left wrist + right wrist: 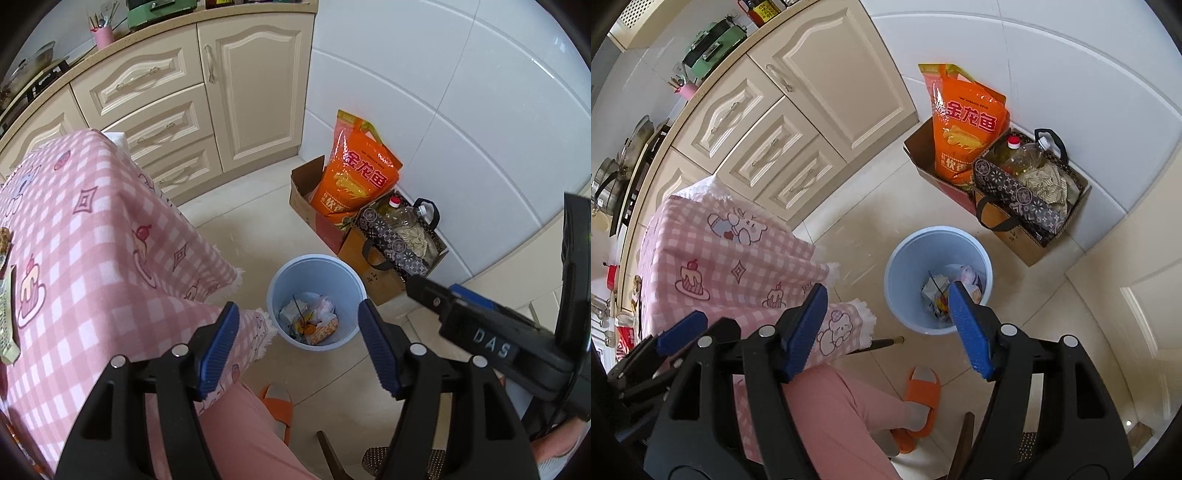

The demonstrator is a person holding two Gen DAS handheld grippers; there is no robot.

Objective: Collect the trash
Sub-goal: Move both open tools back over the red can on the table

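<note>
A light blue trash bin (277, 280) stands on the floor beside the table corner, with crumpled wrappers and paper (312, 317) at its bottom. It also shows in the right wrist view (905, 266), with the trash (938, 291) inside. My left gripper (297, 347) is open and empty, held above the bin. My right gripper (888, 328) is open and empty, also above the bin; it shows in the left wrist view (480, 325) at the right. The left gripper's blue fingertips (681, 330) show at lower left in the right wrist view.
A table with a pink checked cloth (92, 236) fills the left. An orange rice bag (354, 173) in a cardboard box and a patterned bag with bottles (399, 236) stand against the white wall. Cream cabinets (221, 92) lie behind. My pink-trousered leg and orange slipper (919, 391) are below.
</note>
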